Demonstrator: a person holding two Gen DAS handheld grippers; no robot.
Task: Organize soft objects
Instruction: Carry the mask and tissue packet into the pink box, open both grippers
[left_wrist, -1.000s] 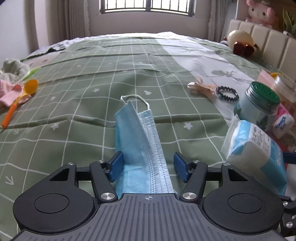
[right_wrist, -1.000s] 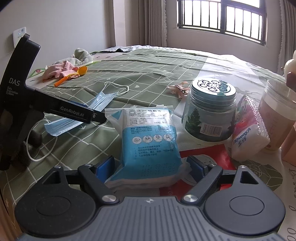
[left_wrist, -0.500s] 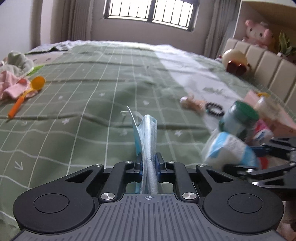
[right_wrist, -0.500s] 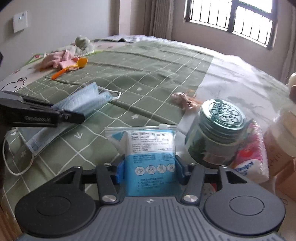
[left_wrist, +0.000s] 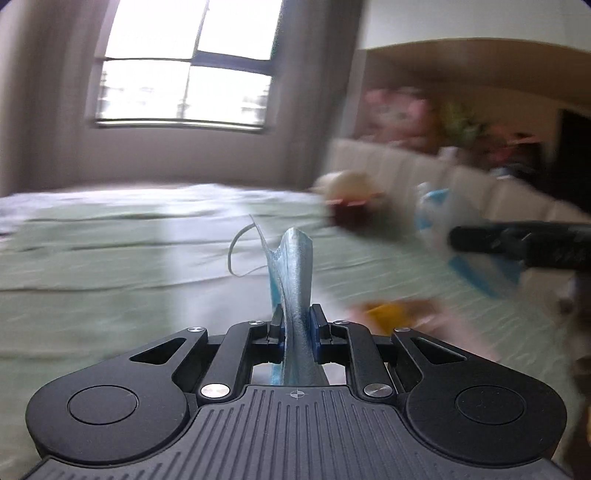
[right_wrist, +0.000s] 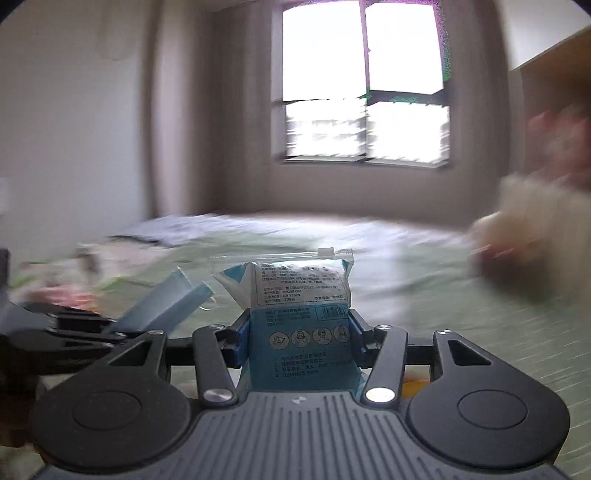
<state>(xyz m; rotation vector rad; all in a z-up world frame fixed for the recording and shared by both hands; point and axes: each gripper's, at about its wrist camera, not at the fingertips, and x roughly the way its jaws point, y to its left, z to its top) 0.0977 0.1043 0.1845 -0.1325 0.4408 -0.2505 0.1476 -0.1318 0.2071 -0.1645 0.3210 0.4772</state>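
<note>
Both grippers are off the bed (left_wrist: 110, 266), each carrying one item. The left gripper (left_wrist: 295, 328) has its jaws clamped nearly together on a blue face mask (left_wrist: 293, 269), pinched into a narrow upright fold at the centre of the left wrist view. One ear loop (left_wrist: 236, 254) hangs free to the left of the fold. The right gripper (right_wrist: 297, 339) has its jaws clamped on a sealed packet of masks (right_wrist: 299, 306), which stands upright between the pads at the centre of the right wrist view, its zip strip uppermost. In that view the loose mask also shows at lower left, held out from the other gripper.

Both views are heavily smeared outside the held items, so the surroundings cannot be read with confidence. Blurred shapes at the right of both frames appear to be the clutter near the headboard (left_wrist: 406, 166); individual items there cannot be told apart.

Risks noted:
- The mask is thin and crushed rather than gripped flat. It could slide through the pads under a quick swing, or come out creased.
- The free ear loop may snag on the other gripper or on clutter at set-down and drag the mask out of the jaws.
- The packet is slick film over a soft, compressible fill. It could creep forward out of the pads.
- The two grippers sit close beside each other; a crossing path could tangle mask and packet.
- No destination is visible, so placement cannot yet be judged.
</note>
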